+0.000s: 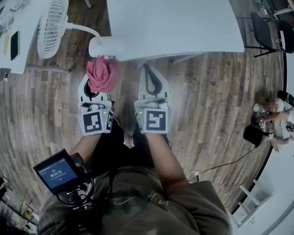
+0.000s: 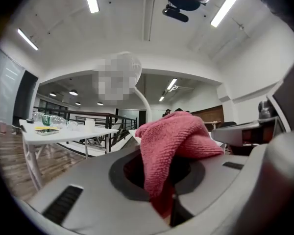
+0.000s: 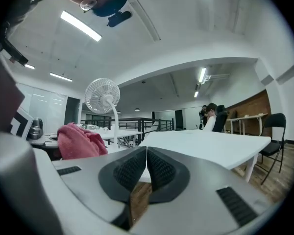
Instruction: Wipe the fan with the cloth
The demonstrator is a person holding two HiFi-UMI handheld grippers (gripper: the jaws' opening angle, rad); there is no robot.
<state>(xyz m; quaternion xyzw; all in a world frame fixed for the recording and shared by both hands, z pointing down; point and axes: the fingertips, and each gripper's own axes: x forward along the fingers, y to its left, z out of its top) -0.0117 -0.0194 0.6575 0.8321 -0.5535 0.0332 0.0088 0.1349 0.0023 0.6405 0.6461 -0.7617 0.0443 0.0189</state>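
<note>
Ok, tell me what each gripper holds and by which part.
Left gripper: the pink cloth, pinched by a bunched fold, the rest bulging above the jaws. Right gripper: nothing, jaws shut and empty.

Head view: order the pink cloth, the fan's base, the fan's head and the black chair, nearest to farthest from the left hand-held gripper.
1. Pink cloth, clamped in its jaws.
2. Fan base, just ahead.
3. Fan head, upper left.
4. Black chair, far right.
</note>
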